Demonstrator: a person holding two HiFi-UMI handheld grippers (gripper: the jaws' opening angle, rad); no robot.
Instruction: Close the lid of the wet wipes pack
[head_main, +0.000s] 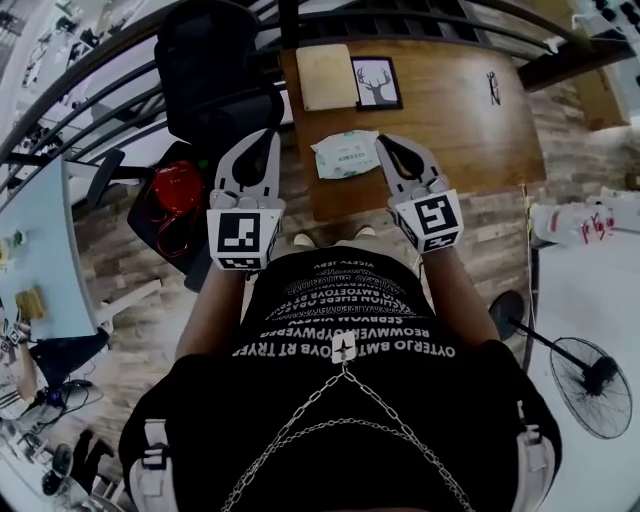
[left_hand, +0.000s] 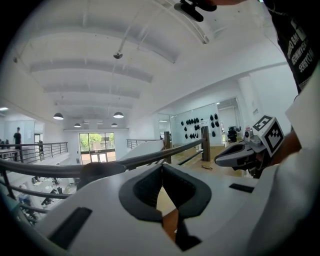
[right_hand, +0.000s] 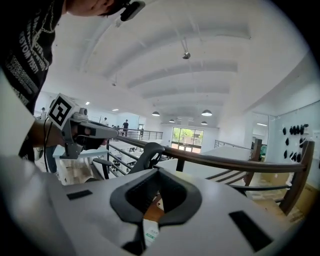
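Centrally, the wet wipes pack (head_main: 345, 155) lies flat on the near part of a wooden table (head_main: 450, 120), close to the table's front edge. It is a pale, soft packet with green print. From the head view it is too small to tell whether its lid sits fully down, and none of the wipes inside can be seen.

The two grippers hover on either side of the pack, above the table edge and apart from it. The left gripper (head_main: 268, 135) is just left of the pack and the right gripper (head_main: 384, 141) is just to its right. Both point forward and slightly down. Each gripper's own view shows its jaws closed tip to tip with nothing between them, so neither has hold of anything. Judging by this, the hands are probably held back from the work, not pressing on the lid.

Farther back on the table lie a pale board (head_main: 326, 76), a framed deer picture (head_main: 377, 82) just beside it, and a small dark object (head_main: 493, 88) well to the right. A black chair (head_main: 215, 70) stands behind the table's left corner, by a curved railing (head_main: 100, 60). A floor fan (head_main: 591, 386) stands at lower right. No other container is visible on the table.
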